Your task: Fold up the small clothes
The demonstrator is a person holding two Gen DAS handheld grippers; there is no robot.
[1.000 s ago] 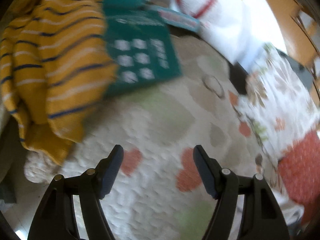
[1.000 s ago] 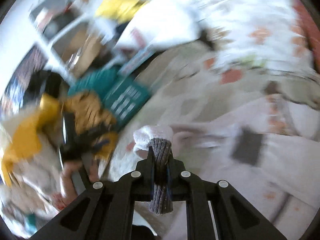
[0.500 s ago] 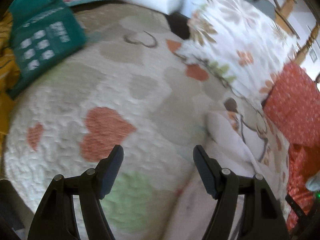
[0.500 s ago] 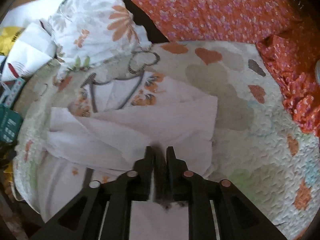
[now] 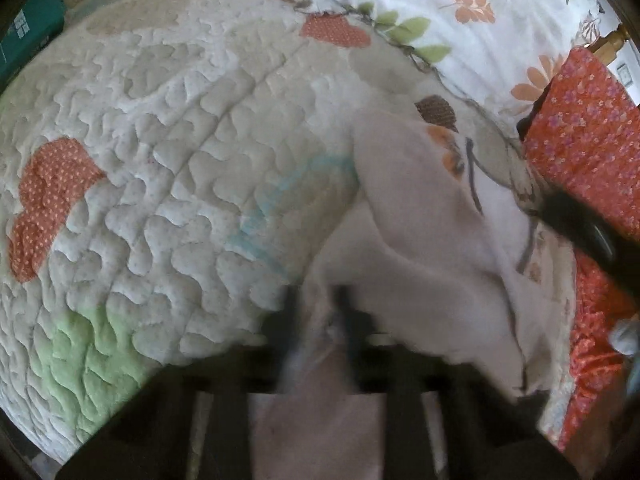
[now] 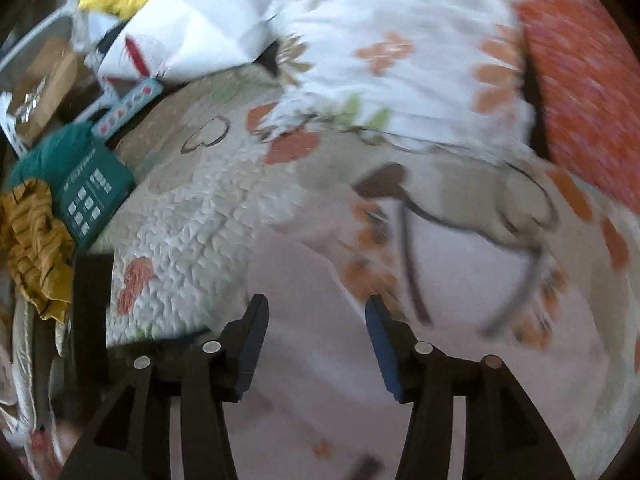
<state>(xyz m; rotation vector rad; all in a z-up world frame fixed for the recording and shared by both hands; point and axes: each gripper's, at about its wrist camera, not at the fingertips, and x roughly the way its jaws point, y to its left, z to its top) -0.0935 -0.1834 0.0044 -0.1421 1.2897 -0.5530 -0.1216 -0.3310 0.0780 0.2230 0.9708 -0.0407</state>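
My count: one pale pink garment [image 5: 420, 216] on the quilt [image 5: 160, 168], two tongs, one teal box [image 6: 90, 200], one mustard striped garment [image 6: 34, 248], one floral pillow [image 6: 400, 40], one orange-red cushion [image 6: 588, 92]. My left tong [image 5: 320, 320] is blurred, but its fingers sit narrow with a pinch of the pink cloth running up between them, so I read it as clamped on the garment's near edge. My right tong [image 6: 316, 328] stands wide, jaws apart with nothing between them, hovering over the pink fabric, which spreads ahead and below it. From the left camera the garment's long axis runs from the tong's tips forward and to the right, toward the cushion; a grey-trimmed opening [image 6: 408, 256] with orange print lies at the far end. Box and striped garment sit well off to the right tong's left.
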